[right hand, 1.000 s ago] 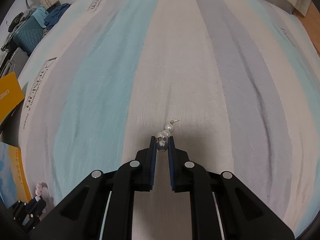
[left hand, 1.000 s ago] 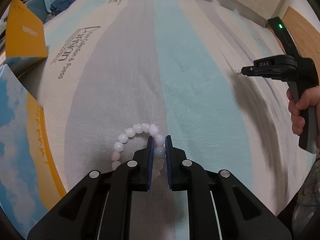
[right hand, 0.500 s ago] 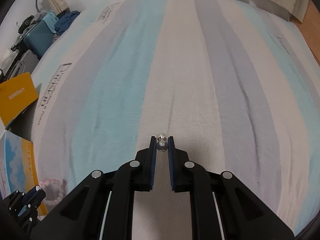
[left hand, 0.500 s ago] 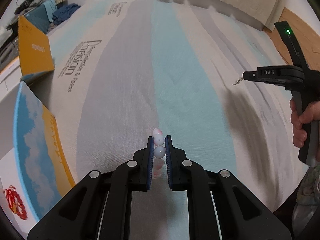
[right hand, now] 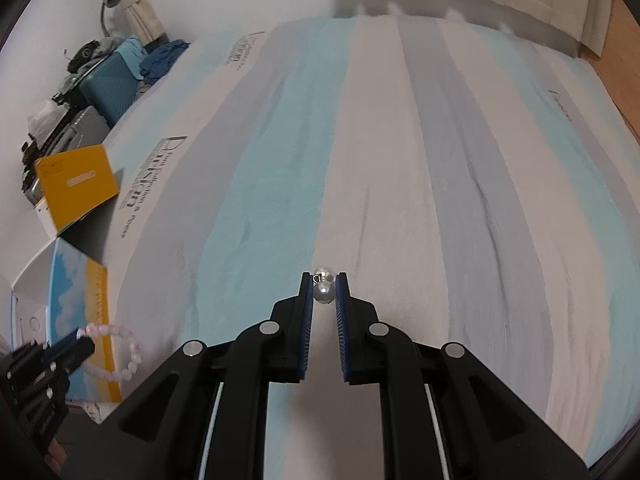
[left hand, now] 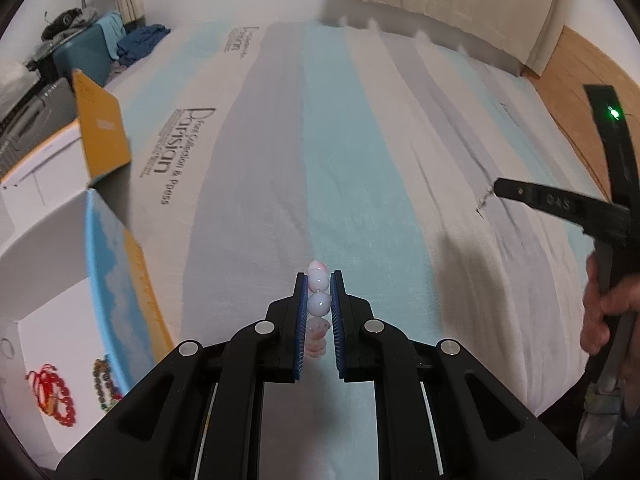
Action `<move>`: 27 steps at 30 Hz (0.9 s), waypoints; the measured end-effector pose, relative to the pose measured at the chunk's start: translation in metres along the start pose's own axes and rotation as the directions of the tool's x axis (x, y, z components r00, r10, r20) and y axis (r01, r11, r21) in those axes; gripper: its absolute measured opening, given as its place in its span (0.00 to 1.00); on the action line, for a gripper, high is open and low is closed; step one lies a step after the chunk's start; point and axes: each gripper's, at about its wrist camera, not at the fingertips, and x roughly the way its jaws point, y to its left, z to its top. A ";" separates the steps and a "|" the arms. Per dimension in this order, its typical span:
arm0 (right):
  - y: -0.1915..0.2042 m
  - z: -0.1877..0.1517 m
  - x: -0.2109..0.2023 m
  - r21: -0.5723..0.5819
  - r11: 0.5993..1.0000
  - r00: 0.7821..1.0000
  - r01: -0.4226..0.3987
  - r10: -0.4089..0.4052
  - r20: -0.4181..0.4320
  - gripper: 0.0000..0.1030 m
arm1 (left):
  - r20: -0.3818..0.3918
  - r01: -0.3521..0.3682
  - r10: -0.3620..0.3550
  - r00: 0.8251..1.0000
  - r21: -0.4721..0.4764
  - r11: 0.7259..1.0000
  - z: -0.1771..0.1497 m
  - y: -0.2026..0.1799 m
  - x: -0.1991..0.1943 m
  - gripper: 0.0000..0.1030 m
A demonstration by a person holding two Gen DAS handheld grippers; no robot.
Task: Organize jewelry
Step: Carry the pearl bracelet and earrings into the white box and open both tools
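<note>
The left gripper [left hand: 319, 280] is pinched on a pink and white bead bracelet [left hand: 318, 304], its blue pads pressing two pale beads between them while the rest of the loop hangs beneath the fingers, clear of the striped bed sheet [left hand: 360, 168]. In the right wrist view the same bracelet [right hand: 120, 354] dangles from the tip of that gripper, just in front of the open cardboard box [right hand: 76, 288] with the sky-printed flap at the left edge of the bed.

The right gripper [right hand: 324, 280] is clamped on a small pearl earring [right hand: 323, 289]; one round pearl sits between the pads and a second pearl with a thin metal hook shows just past the fingertips. From the left wrist view the earring [left hand: 483, 201] hangs as a small string from the gripper's tip, above the sheet, with a hand [left hand: 604, 316] wrapped round the black handle.

Inside the box, on its white floor, lie a red bead bracelet [left hand: 54, 396] and a darker multicoloured bracelet [left hand: 105, 384], close beside each other. A yellow flap [left hand: 102, 132] stands up at the far side of the box
</note>
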 end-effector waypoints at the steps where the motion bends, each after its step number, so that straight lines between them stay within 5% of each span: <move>1: 0.003 -0.003 -0.005 -0.004 1.000 1.000 -0.001 0.001 0.005 0.10 | 0.003 -0.007 0.007 1.000 -0.002 1.000 0.000 0.001 -0.004 0.10; 14: 0.060 -0.035 -0.050 -0.075 0.997 0.999 -0.027 0.031 0.042 0.10 | 0.031 -0.056 0.057 0.998 -0.025 0.998 -0.014 0.035 -0.054 0.10; 27: 0.158 -0.042 -0.080 -0.181 0.979 0.991 -0.095 0.110 0.076 0.10 | 0.077 -0.118 0.125 0.989 -0.086 0.989 -0.033 0.103 -0.117 0.10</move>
